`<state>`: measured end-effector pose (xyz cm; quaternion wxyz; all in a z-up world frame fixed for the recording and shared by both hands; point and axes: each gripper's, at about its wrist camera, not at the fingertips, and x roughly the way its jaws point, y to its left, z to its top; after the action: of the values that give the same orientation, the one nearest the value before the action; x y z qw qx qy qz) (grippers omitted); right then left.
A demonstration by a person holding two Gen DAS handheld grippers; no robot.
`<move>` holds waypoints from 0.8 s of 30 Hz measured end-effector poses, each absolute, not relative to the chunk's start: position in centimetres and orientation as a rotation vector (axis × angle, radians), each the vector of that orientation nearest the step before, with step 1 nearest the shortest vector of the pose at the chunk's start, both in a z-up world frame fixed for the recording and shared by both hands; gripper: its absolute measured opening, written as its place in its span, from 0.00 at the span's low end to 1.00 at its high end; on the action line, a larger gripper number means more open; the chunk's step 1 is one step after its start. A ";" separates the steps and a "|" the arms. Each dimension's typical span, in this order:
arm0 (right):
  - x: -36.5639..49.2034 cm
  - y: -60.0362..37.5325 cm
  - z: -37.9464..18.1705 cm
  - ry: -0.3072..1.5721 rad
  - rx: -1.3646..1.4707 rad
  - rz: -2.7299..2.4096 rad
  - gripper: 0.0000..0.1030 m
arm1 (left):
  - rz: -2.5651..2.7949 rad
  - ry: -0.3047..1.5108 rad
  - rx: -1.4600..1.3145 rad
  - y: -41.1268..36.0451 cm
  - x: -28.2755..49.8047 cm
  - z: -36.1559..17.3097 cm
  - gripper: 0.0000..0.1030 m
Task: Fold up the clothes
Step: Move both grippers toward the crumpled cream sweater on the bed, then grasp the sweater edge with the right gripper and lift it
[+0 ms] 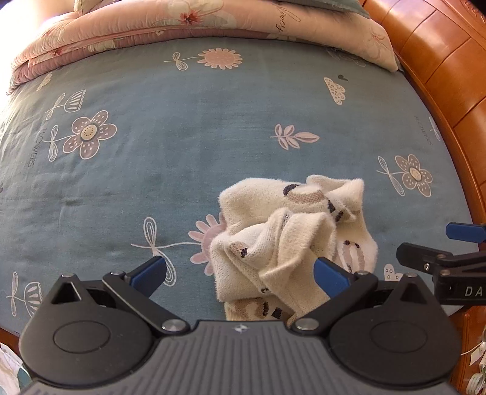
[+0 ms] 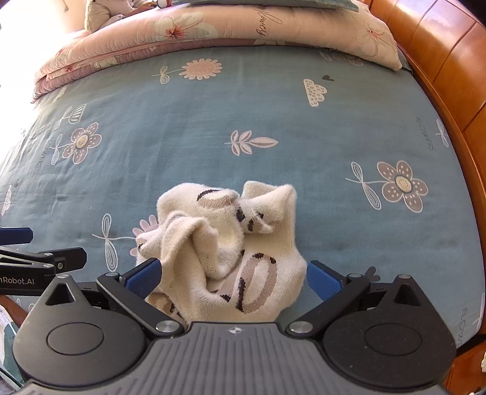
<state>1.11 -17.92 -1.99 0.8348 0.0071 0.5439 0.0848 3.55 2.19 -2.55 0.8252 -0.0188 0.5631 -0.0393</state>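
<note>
A crumpled cream knit garment (image 1: 288, 243) with tan and dark markings lies bunched on the blue floral bedsheet (image 1: 182, 136), near its front edge. My left gripper (image 1: 240, 273) is open just in front of it; the right blue finger sits against the heap's near folds, and the left finger is over bare sheet. In the right wrist view the same garment (image 2: 231, 252) fills the space between the blue fingers of my right gripper (image 2: 232, 278), which is open around its near end. Each gripper shows at the side of the other's view.
A folded pink floral quilt (image 1: 197, 24) and a pillow lie across the far end of the bed. An orange wooden bed frame (image 1: 440, 60) runs along the right side. The sheet (image 2: 182, 121) beyond the garment is bare and flat.
</note>
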 end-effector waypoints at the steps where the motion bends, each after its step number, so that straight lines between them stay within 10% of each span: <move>1: 1.4 -18.0 -2.3 1.137 -0.004 0.215 1.00 | -0.086 1.187 -0.057 2.2 3.4 -2.9 1.00; 17: 2.3 -17.8 -5.7 1.235 -0.070 0.263 0.84 | -0.139 1.301 0.017 0.3 3.9 -7.0 0.99; 24: 2.6 -16.6 -7.3 1.259 -0.140 0.319 0.57 | -0.118 1.316 0.000 1.7 3.8 -9.1 0.99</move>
<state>2.59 -16.56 -7.34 0.7941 -0.0651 0.5857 0.1485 3.75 1.67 -9.09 0.7897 0.0000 0.6110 -0.0548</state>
